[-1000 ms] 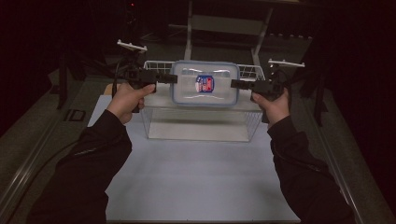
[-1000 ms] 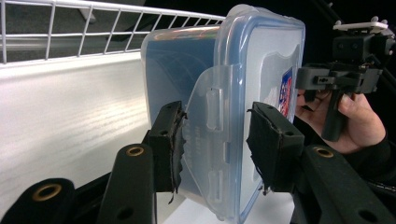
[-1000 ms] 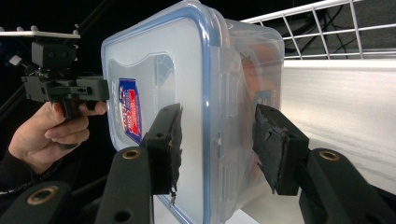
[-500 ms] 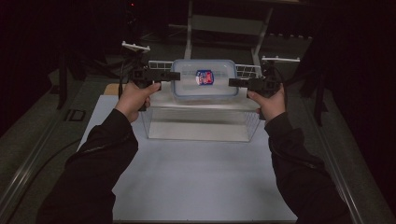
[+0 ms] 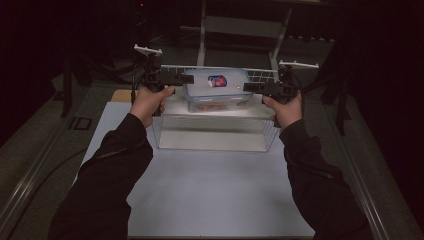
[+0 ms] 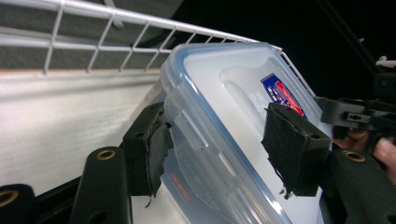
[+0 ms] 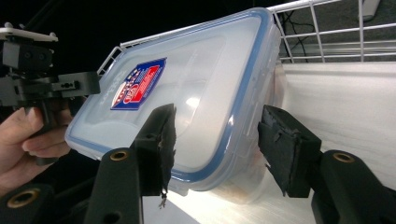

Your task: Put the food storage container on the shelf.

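Note:
A clear plastic food container (image 5: 217, 87) with a blue-sealed lid and a red-and-blue sticker rests on the white shelf (image 5: 175, 106) inside a wire basket. My left gripper (image 5: 187, 79) is at its left end and my right gripper (image 5: 247, 87) at its right end. In the left gripper view the container's (image 6: 224, 93) end lies between the jaws of the left gripper (image 6: 219, 140), which have just been opening. In the right gripper view the right gripper (image 7: 215, 140) straddles the container's (image 7: 196, 79) other end. Its jaws have also been opening, with a gap at the right pad (image 7: 285, 149).
The white wire basket rim (image 5: 260, 74) runs behind the container. A clear-walled box (image 5: 215, 132) stands under the shelf on a white table sheet (image 5: 210, 190). Dark frames and stands rise behind. The person's sleeves reach in from the bottom.
Both hands carried the container away from the person and set it down inside the wire basket. The jaws of both grippers have spread wider around its ends.

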`<state>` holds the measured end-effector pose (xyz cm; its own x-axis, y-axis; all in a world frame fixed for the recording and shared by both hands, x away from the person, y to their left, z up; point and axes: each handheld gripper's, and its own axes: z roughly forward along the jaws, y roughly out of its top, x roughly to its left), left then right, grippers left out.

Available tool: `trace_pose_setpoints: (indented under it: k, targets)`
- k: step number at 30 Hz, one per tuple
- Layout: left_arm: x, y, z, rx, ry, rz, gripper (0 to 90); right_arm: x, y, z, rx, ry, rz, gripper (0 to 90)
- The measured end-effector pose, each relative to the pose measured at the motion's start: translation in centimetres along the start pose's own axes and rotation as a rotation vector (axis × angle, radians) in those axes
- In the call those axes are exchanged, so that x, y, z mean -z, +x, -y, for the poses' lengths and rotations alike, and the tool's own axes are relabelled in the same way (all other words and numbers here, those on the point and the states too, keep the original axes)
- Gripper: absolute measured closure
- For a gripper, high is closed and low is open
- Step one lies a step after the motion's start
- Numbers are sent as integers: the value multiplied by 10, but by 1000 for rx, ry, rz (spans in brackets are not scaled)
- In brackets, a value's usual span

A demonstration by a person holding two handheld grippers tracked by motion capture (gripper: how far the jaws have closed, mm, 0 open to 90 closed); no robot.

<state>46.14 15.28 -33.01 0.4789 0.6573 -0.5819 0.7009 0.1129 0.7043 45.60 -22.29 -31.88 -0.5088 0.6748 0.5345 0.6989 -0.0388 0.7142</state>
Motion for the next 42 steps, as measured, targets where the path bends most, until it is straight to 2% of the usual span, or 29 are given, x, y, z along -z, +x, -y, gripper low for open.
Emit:
trace_pose_setpoints:
  k: [2, 4, 6, 8, 9, 10, 11, 13, 15, 16, 17, 19, 20, 21, 22, 24, 26, 28, 29, 30, 33, 37, 42]
  targets:
    - [0, -2, -1, -20, -2, -18, 387, -1, 1, 0, -2, -1, 3, 441]
    - [4, -6, -1, -67, -34, -56, 374, 0, 3, 0, 21, -6, 12, 414]
    - [10, -9, -1, -115, -59, -52, 341, 4, 7, 0, 41, -25, 16, 401]
    - [15, -12, 0, -162, -83, -65, 298, 8, 11, 0, 67, -39, 23, 387]
    - [15, -12, 0, -162, -83, -65, 296, 8, 11, 0, 67, -39, 23, 387]
    - [19, -14, 2, -174, -101, -92, 296, 10, 14, 1, 81, -48, 29, 392]
    - [21, -14, 3, -182, -120, -96, 275, 15, 19, 2, 90, -67, 19, 382]
    - [27, -16, 8, -222, -145, -83, 196, 19, 25, 4, 115, -77, 17, 384]
    - [29, -17, 10, -229, -160, -79, 160, 21, 30, 7, 131, -81, 6, 386]
    - [37, -21, 17, -266, -201, -67, 160, 21, 33, 9, 144, -82, 4, 402]
    - [40, -24, 20, -277, -219, -60, 133, 22, 41, 15, 168, -84, -17, 425]
    - [44, -28, 27, -305, -231, -44, 41, 21, 48, 21, 187, -71, -42, 473]
    - [46, -30, 31, -308, -237, -37, 2, 20, 51, 25, 197, -67, -47, 497]
    - [46, -30, 31, -308, -237, -37, 2, 20, 51, 25, 197, -67, -47, 497]
    - [49, -36, 41, -335, -235, -34, 2, 18, 54, 28, 209, -58, -54, 540]
    - [52, -39, 50, -356, -246, -41, 2, 11, 64, 40, 257, -24, -61, 625]
    - [54, -41, 59, -371, -255, -55, 1, 6, 70, 46, 275, -8, -62, 700]
    - [56, -40, 67, -380, -264, -81, 1, 0, 73, 51, 287, 10, -68, 807]
    - [56, -39, 73, -391, -285, -104, 1, -4, 74, 53, 288, 22, -70, 872]
    - [56, -38, 78, -402, -281, -124, 1, -9, 76, 56, 295, 33, -71, 896]
    - [55, -34, 91, -431, -276, -163, 1, -20, 80, 61, 308, 48, -77, 898]
    - [54, -31, 101, -439, -256, -158, 1, -37, 82, 64, 295, 59, -89, 898]
    - [53, -27, 109, -434, -235, -154, 1, -52, 80, 64, 295, 74, -72, 898]
